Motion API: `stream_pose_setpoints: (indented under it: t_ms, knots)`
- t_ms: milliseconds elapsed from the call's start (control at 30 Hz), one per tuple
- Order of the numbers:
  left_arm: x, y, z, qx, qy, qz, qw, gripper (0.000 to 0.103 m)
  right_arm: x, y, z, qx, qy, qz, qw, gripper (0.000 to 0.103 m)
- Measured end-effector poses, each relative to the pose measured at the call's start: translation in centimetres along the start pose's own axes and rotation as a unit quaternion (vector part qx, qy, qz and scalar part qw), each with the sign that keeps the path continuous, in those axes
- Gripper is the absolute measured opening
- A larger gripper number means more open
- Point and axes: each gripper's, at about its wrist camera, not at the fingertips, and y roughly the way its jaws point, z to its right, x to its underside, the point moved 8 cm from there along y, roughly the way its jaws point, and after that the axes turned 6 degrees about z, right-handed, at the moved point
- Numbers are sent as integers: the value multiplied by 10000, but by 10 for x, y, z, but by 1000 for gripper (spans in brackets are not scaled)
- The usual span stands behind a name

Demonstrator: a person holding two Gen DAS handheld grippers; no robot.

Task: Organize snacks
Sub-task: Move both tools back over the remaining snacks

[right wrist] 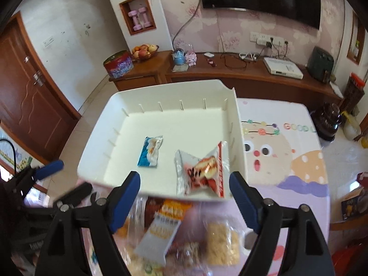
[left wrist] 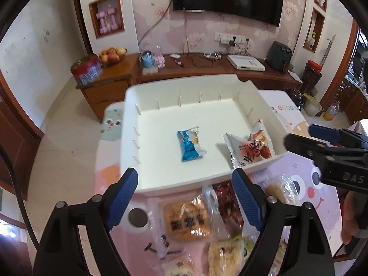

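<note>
A white plastic bin [left wrist: 172, 85] [right wrist: 165, 87] stands on the cartoon-print table. In it lie a blue snack packet [left wrist: 189, 146] [right wrist: 150, 152] and a red-and-white cake packet [left wrist: 251, 148] [right wrist: 202, 172]. Several clear-wrapped snacks [left wrist: 187, 222] [right wrist: 220, 243] lie in a pile on the table in front of the bin. My left gripper [left wrist: 185, 200] is open and empty above the pile at the bin's near edge. My right gripper [right wrist: 185, 201] is open and empty above the pile, just short of the cake packet; it also shows at the right of the left wrist view [left wrist: 326, 142].
A wooden TV cabinet [left wrist: 207, 69] runs behind the table, with a fruit bowl [left wrist: 112, 54], a round tin [left wrist: 86, 72] and a white set-top box [left wrist: 246, 62]. A dark pot [right wrist: 327, 119] stands beyond the table's far right corner.
</note>
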Motion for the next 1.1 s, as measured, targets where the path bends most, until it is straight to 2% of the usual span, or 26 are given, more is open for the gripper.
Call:
stream_pose_setpoints:
  t_ms: [333, 467, 633, 800, 967, 1100]
  knots:
    - [19, -120, -3, -85, 0, 617, 9981, 83, 32, -140, -18, 33, -486, 802, 9956, 80]
    - [39, -155, 1, -12, 7, 753, 9972, 83, 53, -175, -31, -107, -654, 927, 9935, 80]
    - [69, -186, 11, 135, 45, 924, 9956, 84, 87, -195, -49, -395, -820, 820, 9925, 80]
    - [99, -203, 18, 28, 119, 1116, 9937, 90, 117, -208, -64, -209, -1068, 996, 9891, 80]
    - [119, -201, 16, 114, -173, 1119, 9935, 91, 144, -213, -72, -179, -1208, 1212, 9851, 80]
    - [134, -182, 9, 144, -518, 968, 9938, 93, 159, -202, -74, -268, -1187, 1140, 9860, 80]
